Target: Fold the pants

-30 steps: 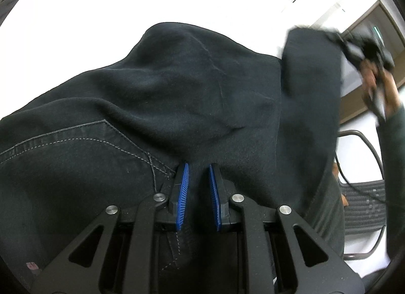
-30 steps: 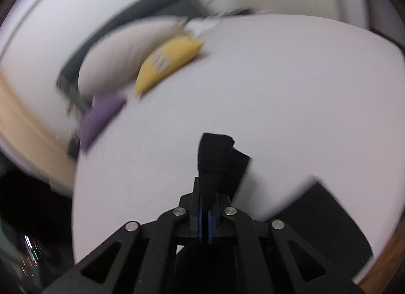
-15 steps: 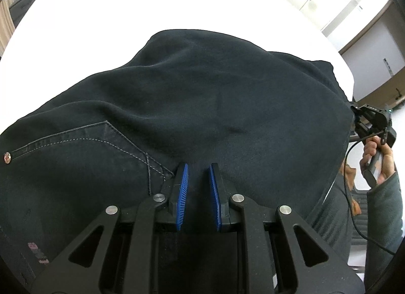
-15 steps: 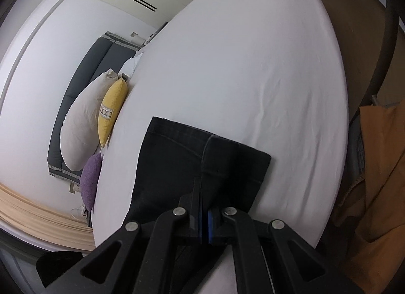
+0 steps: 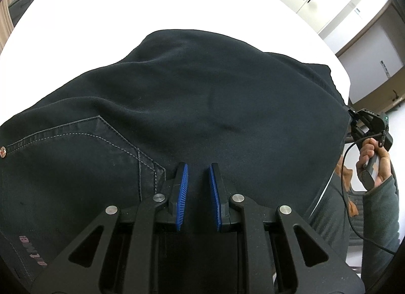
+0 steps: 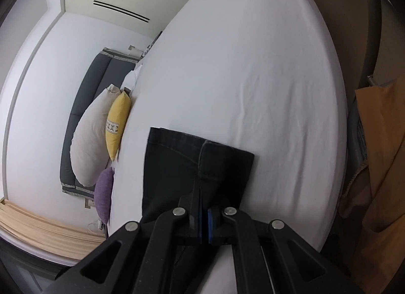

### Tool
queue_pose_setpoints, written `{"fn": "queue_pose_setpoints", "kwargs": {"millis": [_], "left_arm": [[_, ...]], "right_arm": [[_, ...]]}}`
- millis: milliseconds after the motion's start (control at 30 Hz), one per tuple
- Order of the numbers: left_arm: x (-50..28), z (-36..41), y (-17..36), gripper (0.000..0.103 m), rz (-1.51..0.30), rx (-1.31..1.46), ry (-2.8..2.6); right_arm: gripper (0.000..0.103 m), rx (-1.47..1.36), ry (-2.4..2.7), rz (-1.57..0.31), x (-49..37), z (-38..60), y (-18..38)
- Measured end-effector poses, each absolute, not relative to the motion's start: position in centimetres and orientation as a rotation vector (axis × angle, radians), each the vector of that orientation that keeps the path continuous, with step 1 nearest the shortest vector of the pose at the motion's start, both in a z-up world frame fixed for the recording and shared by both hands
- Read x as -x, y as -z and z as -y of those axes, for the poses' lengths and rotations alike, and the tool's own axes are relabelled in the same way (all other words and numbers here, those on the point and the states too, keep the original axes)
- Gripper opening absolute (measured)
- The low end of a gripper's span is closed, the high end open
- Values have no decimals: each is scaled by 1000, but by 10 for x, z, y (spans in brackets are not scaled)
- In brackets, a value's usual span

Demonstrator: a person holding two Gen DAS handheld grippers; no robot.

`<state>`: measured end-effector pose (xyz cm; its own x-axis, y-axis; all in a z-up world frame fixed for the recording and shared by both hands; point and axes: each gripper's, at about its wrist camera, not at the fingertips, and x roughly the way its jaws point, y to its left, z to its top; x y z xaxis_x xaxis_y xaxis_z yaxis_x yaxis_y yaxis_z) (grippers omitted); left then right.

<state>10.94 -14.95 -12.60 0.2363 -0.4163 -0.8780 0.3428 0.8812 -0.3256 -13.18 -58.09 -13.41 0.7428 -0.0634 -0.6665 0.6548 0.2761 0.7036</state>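
Note:
Dark denim pants (image 5: 192, 96) lie on a white bed (image 5: 126, 8), the leg folded over the seat with a back pocket (image 5: 83, 147) at the left. My left gripper (image 5: 198, 170) is open, its blue pads resting on the cloth with nothing between them. My right gripper (image 6: 203, 208) is shut on the hem end of the pants (image 6: 187, 165), which lies flat on the sheet. The right gripper also shows at the right edge of the left wrist view (image 5: 367, 127), at the pants' edge.
A white pillow (image 6: 93, 139), a yellow cushion (image 6: 117, 122) and a purple cushion (image 6: 103, 192) lean at the grey headboard. An orange cloth (image 6: 374, 167) hangs on a chair beside the bed. White sheet (image 6: 253, 66) stretches beyond the hem.
The right gripper has swung the pant leg over and laid its hem flat on the bed. The left gripper has stayed open on the cloth.

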Motion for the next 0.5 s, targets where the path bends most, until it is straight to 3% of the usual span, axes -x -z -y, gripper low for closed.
{"fn": "queue_pose_setpoints", "kwargs": {"millis": [167, 367, 500], "left_arm": [[-108, 135, 128, 17, -1210, 88, 538], [-111, 128, 130, 17, -1211, 108, 549], [-111, 128, 130, 17, -1211, 111, 542]], "right_arm": [[5, -1329, 546, -557, 156, 596, 140], [41, -1069, 697, -539, 154, 587, 70], [41, -988, 435, -600, 111, 568, 42]]}}
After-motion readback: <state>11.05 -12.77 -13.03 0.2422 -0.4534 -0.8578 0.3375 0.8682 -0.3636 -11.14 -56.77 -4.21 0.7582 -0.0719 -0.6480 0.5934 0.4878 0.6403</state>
